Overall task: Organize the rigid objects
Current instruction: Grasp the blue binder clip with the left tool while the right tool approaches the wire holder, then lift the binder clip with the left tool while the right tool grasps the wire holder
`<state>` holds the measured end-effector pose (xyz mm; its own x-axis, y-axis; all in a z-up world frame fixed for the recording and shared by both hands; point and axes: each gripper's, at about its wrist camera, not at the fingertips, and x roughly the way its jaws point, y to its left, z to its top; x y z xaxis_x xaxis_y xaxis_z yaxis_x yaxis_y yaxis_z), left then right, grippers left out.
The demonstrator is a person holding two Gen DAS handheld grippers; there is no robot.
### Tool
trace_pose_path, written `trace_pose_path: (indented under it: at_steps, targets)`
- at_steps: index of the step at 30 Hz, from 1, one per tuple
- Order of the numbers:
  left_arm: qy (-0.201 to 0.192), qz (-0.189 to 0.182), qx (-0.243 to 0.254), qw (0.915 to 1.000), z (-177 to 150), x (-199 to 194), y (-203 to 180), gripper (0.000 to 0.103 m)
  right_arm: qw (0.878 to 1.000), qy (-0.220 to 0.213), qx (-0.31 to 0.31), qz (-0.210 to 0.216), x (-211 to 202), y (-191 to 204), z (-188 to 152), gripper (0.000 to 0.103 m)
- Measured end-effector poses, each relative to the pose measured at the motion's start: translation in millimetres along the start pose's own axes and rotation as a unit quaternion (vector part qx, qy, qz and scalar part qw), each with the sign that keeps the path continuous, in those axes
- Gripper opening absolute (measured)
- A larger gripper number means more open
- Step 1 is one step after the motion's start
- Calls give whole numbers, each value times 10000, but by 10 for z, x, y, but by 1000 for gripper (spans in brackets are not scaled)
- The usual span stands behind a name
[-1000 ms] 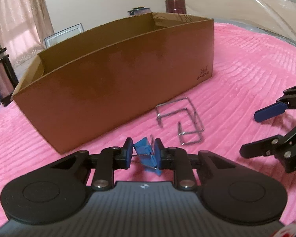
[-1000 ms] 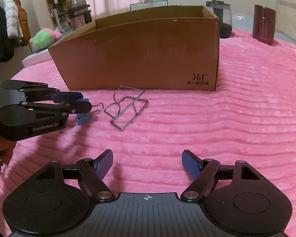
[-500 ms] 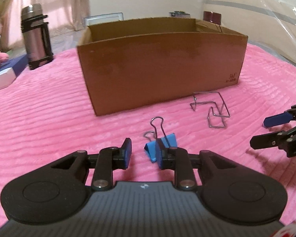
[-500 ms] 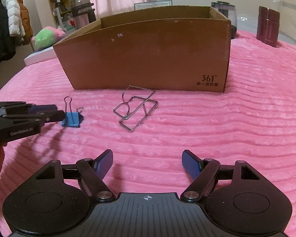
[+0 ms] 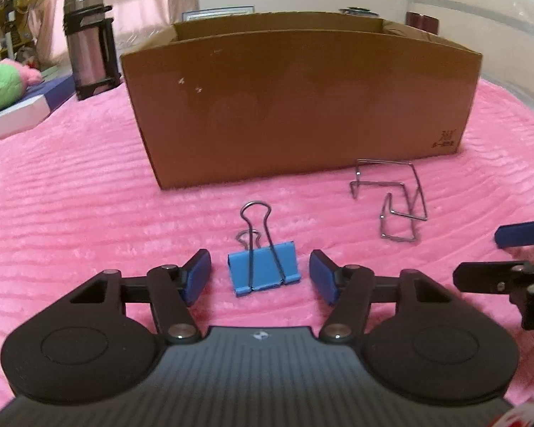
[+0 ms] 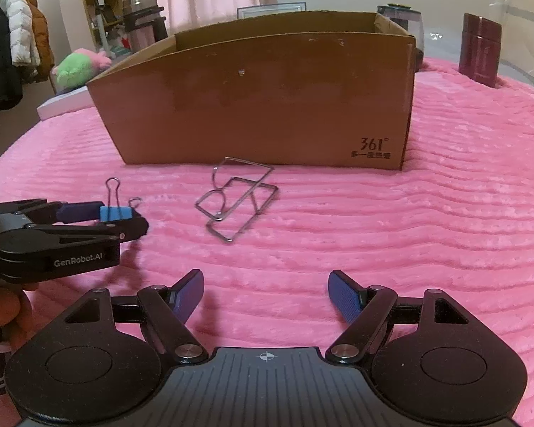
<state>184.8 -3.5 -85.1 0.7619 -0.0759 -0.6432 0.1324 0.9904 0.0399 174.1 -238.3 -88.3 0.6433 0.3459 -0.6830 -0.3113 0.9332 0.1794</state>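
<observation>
Progress: early, by the look of it. Two rigid items lie outside the container on the pink ribbed blanket [image 5: 71, 192], and neither is held.

Item one, a blue binder clip [image 5: 263, 267], rests flat on the blanket directly between the fingers of the left gripper [image 5: 260, 272]. The jaws are spread wide, with a clear gap on each side of the clip and no contact visible. One wire handle stands up, pointing towards the box. From the right wrist view the same clip [image 6: 115, 212] sits partly behind the left gripper's blue pad.

Item two, a bent wire stand [image 6: 236, 199], lies on the blanket just in front of the box wall, to the right of the clip and well apart from it.

The right gripper [image 6: 266, 297] hovers over bare blanket, jaws spread, holding nothing.

Container: a brown cardboard box [image 6: 260, 99], open-topped, stands upright on the blanket. Only its inner far wall shows — the floor of the box is hidden from both cameras, so its contents cannot be determined.

Remaining, in my judgement: grasp the clip, deposit it in the box, then do likewise with the wire stand.
</observation>
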Motion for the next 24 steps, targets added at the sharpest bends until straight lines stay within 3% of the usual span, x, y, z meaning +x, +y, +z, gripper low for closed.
trace_pose_path:
  at_steps: [4,9,14,19,24]
  targets:
    - [-5,-56,-38,10000,-29,-30,71,35,9995,-114,-277,51,50,-5,22,74]
    - [23,-219,-153,9996,-33,-100,232,35,9914,-371,-1209,324,184,62,131,75]
    - [13,-371,-200,9991,-66,-149,320,35,9697,-605,-2290,601,304,73,292,84]
    - [-2,-417,-228,9989,-101,-135,321,35,9540,-442,-2713,1196,502,-14,432,85]
    - [-32,-439,-200,9988,-90,-125,325,35,9458,-289,-2843,1544,635,-75,569,84]
